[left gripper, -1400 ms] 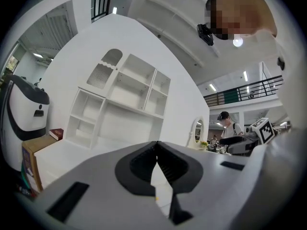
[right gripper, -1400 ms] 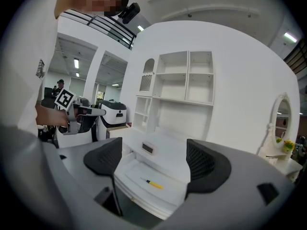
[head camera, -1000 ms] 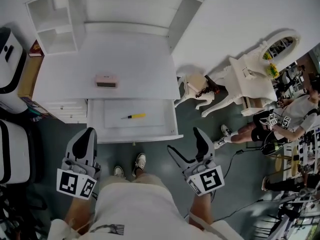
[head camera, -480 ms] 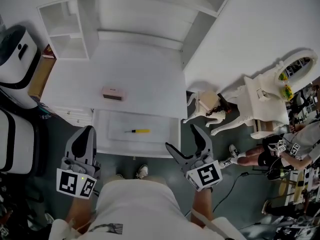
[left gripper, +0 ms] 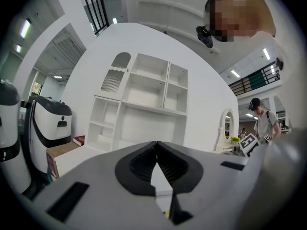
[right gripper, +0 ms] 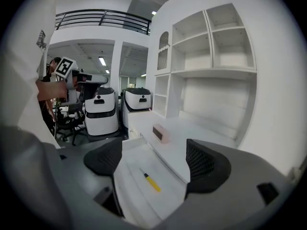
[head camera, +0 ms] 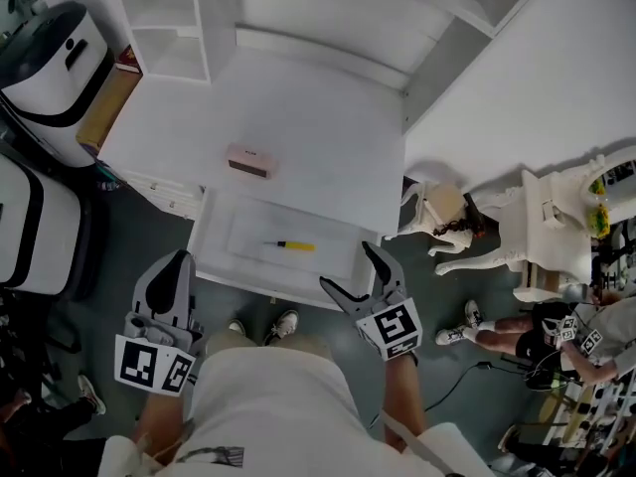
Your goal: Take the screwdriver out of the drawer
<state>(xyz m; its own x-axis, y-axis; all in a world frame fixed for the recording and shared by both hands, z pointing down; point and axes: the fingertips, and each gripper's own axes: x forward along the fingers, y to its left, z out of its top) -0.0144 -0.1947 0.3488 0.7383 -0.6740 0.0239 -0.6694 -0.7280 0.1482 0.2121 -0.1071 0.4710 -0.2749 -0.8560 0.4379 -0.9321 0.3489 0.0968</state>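
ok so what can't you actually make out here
- Screwdriver tip: too small in the head view and the right gripper view to tell its type.
- Drawer interior, left gripper view: almost all hidden behind the shut left tool's own body.
- Pink box on the desk: any print is too small in both views.

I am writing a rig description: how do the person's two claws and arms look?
The left claw and the right claw have grey plastic bodies and curved, pointed jaws lined with black ribbed pads. Each carries a white cube with black square markers. The person wears a light shirt.
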